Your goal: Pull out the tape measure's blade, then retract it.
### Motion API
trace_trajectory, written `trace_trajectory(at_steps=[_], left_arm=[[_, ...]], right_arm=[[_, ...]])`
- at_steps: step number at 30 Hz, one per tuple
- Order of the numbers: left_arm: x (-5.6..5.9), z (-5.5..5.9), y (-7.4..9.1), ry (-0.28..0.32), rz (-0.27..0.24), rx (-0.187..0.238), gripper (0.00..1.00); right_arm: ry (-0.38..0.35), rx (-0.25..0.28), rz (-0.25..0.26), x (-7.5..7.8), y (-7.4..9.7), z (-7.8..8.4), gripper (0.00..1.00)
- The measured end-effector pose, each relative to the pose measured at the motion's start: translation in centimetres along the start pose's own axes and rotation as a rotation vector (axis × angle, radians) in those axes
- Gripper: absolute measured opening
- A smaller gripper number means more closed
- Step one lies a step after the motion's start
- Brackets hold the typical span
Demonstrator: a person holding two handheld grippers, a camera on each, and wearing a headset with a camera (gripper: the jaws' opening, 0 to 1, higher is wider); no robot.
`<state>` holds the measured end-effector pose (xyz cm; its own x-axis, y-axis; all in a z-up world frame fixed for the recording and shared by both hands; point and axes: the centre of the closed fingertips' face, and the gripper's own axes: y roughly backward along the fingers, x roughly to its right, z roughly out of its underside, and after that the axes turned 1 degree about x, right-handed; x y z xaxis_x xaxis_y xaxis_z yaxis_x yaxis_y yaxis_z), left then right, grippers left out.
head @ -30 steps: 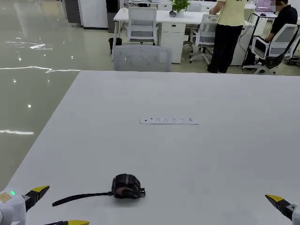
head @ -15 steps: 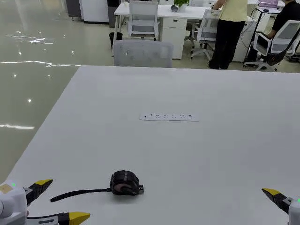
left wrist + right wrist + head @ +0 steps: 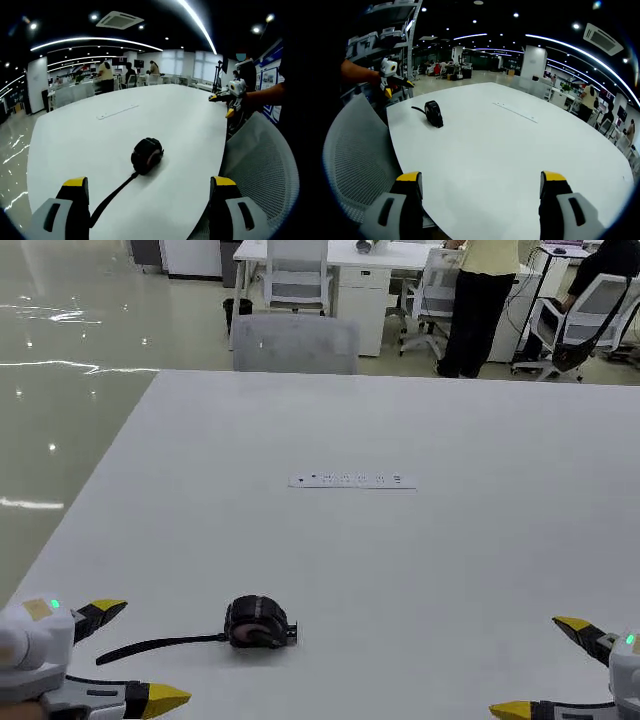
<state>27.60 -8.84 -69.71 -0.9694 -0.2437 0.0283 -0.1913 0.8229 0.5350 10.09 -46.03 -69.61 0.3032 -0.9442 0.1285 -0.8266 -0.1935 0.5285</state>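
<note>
Tape measure (image 3: 258, 622) sits where it was a second ago, near the front edge of the table (image 3: 450, 560), and neither gripper touches it. Since then the head view has tipped downward and both grippers have come further into it. The right gripper (image 3: 541, 667) now shows two yellow tips instead of one. The left gripper (image 3: 135, 653) hovers by the free end of the black strap (image 3: 150, 648). Both pairs of jaws stand spread wide, holding nothing. Count: one tape measure, one strap, two grippers, one power strip (image 3: 352, 480) farther back.
</note>
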Motion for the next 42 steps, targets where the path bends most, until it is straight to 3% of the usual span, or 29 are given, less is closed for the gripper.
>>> trace_trajectory(at_steps=[2, 4, 6, 9, 13, 17, 19, 25, 31, 33, 39, 42], left_arm=[[0.5, 0.3, -0.6, -0.047, 0.035, -0.049, 0.97], [0.6, 0.0, -1.1, -0.063, 0.056, -0.063, 0.97], [0.3, -0.4, -1.8, -0.073, 0.058, -0.073, 0.96], [-0.3, -0.4, -2.9, -0.122, 0.076, -0.119, 0.86], [-0.2, -1.0, -4.4, -0.172, 0.125, -0.165, 0.87], [-0.6, -0.9, -5.8, -0.225, 0.150, -0.252, 0.88], [-0.7, -1.4, -6.6, -0.242, 0.167, -0.248, 0.88], [-1.5, -2.1, -8.4, -0.319, 0.206, -0.310, 0.87], [-2.3, -2.0, -9.8, -0.352, 0.231, -0.374, 0.82], [-2.6, -2.0, -10.3, -0.394, 0.230, -0.394, 0.79], [-2.3, -2.4, -12.1, -0.408, 0.258, -0.422, 0.77], [-1.6, -2.8, -12.8, -0.440, 0.286, -0.429, 0.76]], right_arm=[[0.011, 0.001, -0.030, -0.5, -0.7, -0.4, 0.99], [0.033, -0.008, -0.064, -1.1, -1.3, -0.6, 0.99], [0.068, -0.019, -0.090, -1.7, -1.9, -0.8, 0.99], [0.088, -0.014, -0.121, -2.2, -2.9, -1.5, 0.99], [0.118, -0.028, -0.190, -3.3, -4.2, -2.2, 1.00], [0.142, -0.041, -0.243, -4.1, -5.1, -2.9, 1.00], [0.148, -0.044, -0.255, -4.2, -5.5, -3.3, 1.00], [0.169, -0.054, -0.296, -4.1, -7.1, -4.3, 1.00], [0.173, -0.057, -0.318, -3.6, -8.7, -4.9, 1.00], [0.176, -0.053, -0.323, -3.6, -9.3, -5.3, 1.00], [0.173, -0.045, -0.353, -4.0, -10.7, -6.2, 1.00], [0.194, -0.036, -0.380, -4.3, -11.5, -6.8, 1.00]])
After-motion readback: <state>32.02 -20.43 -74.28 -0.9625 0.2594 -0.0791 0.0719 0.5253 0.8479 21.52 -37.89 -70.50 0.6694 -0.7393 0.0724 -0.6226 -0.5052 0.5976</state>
